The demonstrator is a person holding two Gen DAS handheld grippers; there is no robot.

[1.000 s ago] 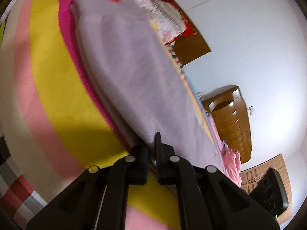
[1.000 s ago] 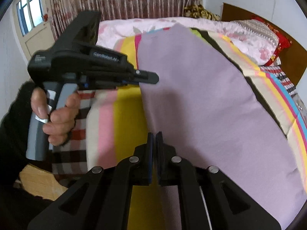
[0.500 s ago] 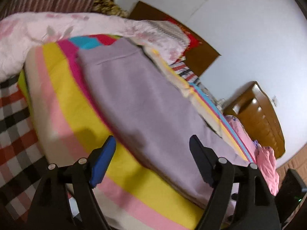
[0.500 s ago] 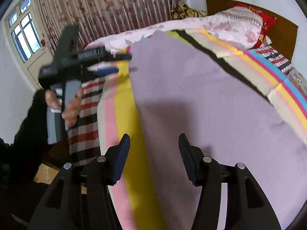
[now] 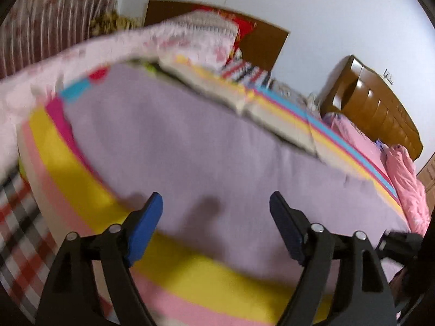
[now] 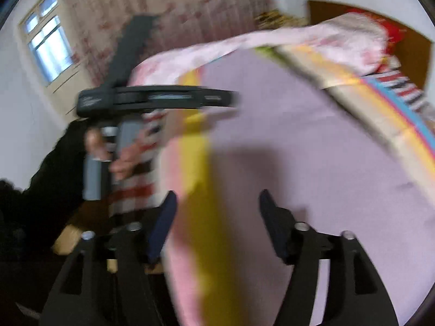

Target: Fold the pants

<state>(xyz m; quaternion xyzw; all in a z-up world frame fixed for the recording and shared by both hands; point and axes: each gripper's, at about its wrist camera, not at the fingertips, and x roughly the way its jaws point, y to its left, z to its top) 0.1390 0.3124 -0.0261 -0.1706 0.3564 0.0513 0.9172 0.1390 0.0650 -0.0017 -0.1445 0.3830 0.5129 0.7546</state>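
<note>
Pants [image 5: 217, 146] are spread flat on the striped sheet [image 5: 68, 174] of the bed, lengthwise along it, with one long edge close to the near edge of the bed and the far end toward the pink quilt [image 5: 114, 51]. No cloth is held. The left gripper [image 5: 216, 212] hangs above the near long edge of the pants; its jaws have just been opening and stand wide, with nothing between them. The right gripper [image 6: 217, 206] hangs above the line where the pants meet the yellow stripe; its jaws have likewise just been opening and stand wide and empty. In the right wrist view the left gripper is seen side-on, gripped by a hand [image 6: 108, 152] in a dark sleeve, clear of the cloth.

The step in hand is judged to be the release after a fold, followed by repositioning for the next one. Both views are blurred, so seams and the waistband cannot be made out.

For the next fold:
- Both grippers are to be kept clear of the cloth while they travel, so that the laid fold is not dragged.
- The two corners of one short end are to be sought, one for each gripper.
- All layers at each corner are to be pinched together; a grip on the top layer alone is likely to pull the fold open.
- The end is to be lifted evenly and laid over the other end, edges aligned.
- The sheet is not to be caught with the pants.
</note>
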